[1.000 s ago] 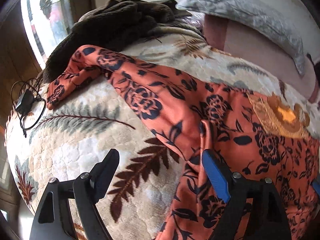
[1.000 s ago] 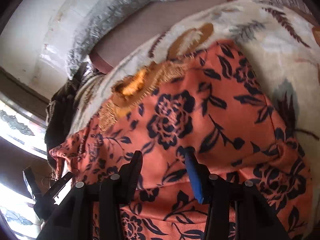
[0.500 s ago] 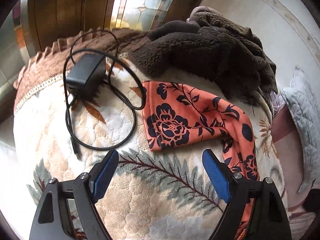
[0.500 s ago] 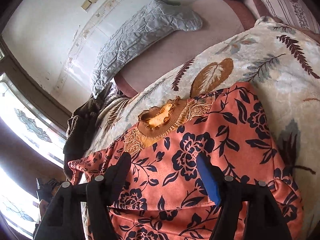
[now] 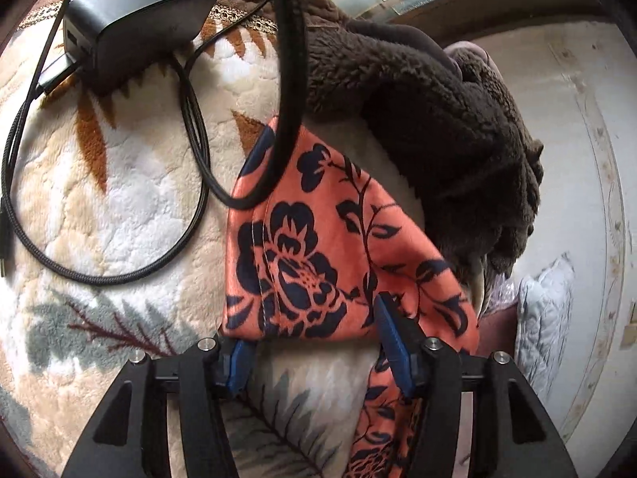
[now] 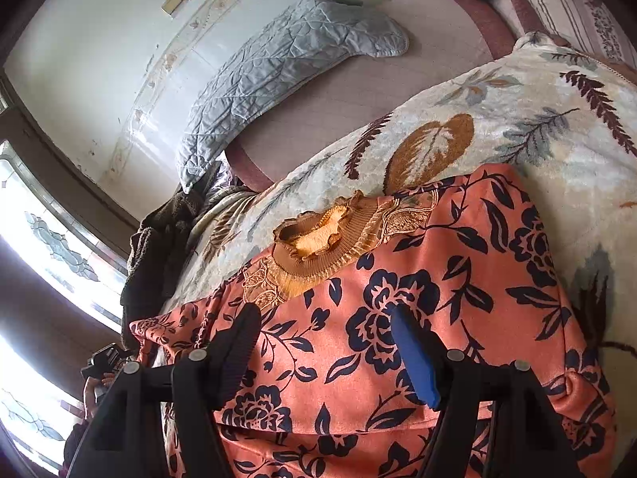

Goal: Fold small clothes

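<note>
On a cream plush blanket with brown and grey leaf prints (image 6: pixel 529 91) lies an orange top printed with dark blue flowers (image 6: pixel 402 290), its tan ruffled knit collar (image 6: pixel 318 239) toward twelve o'clock in the right wrist view. The right gripper (image 6: pixel 330 342) hovers over the chest of the garment with its jaws well apart and nothing between the pads.

In the left wrist view the top's sleeve end (image 5: pixel 314 247) stretches from the lower centre up toward twelve o'clock. The left gripper (image 5: pixel 312 342) straddles the cuff edge at six o'clock; its jaws have just been closing and now stand about half open, with the cuff between the blue pads, which do not yet press it flat. A black braided cable (image 5: pixel 195 151) loops across the sleeve's far tip at eleven o'clock, running from a black power adapter (image 5: pixel 135 20) at ten o'clock. A dark brown fleece garment (image 5: pixel 446 131) is heaped at one o'clock, just beside the sleeve. A grey quilted pillow (image 6: pixel 278 67) rests against the wall at eleven o'clock in the right view.
</note>
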Demonstrator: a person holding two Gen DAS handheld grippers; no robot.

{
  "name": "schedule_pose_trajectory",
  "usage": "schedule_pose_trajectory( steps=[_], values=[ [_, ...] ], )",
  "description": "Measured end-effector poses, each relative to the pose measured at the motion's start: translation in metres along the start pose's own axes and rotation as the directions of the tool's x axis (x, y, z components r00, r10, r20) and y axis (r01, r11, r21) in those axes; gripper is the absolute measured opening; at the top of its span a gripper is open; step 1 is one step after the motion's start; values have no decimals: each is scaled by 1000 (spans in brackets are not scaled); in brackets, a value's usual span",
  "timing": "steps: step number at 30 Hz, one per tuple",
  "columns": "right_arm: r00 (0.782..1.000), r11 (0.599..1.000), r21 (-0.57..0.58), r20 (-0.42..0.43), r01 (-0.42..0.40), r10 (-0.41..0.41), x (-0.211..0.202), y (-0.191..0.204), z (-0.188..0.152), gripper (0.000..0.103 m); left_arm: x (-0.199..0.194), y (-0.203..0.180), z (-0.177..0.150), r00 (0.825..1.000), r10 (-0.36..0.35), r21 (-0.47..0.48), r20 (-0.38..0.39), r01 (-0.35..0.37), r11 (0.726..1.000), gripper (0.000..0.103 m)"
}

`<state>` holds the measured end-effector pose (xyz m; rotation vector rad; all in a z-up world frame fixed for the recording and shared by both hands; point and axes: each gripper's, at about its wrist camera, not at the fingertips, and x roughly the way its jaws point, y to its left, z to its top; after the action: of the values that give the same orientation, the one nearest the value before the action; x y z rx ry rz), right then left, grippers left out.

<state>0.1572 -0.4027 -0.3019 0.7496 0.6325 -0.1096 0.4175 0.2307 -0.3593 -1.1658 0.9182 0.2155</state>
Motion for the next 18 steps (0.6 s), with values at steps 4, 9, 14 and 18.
schedule_pose_trajectory(
  steps=[4,9,14,18],
  values=[
    [1000,1000,-5,-10,10,-10,5,0,1,71,2,-1,11,999,-23,-27,42,24,999,36],
    [999,999,-41,7,33,-33,3,5,1,62,-18,-6,20,997,11,61,83,-16,998,7],
    [999,999,-34,42,36,-34,-11,4,2,62,-84,-63,9,988,-13,314,156,-37,949,6],
    [996,1000,-6,84,28,-28,-29,-2,5,62,-146,-136,-23,986,-40,555,159,-56,830,6]
  ],
)
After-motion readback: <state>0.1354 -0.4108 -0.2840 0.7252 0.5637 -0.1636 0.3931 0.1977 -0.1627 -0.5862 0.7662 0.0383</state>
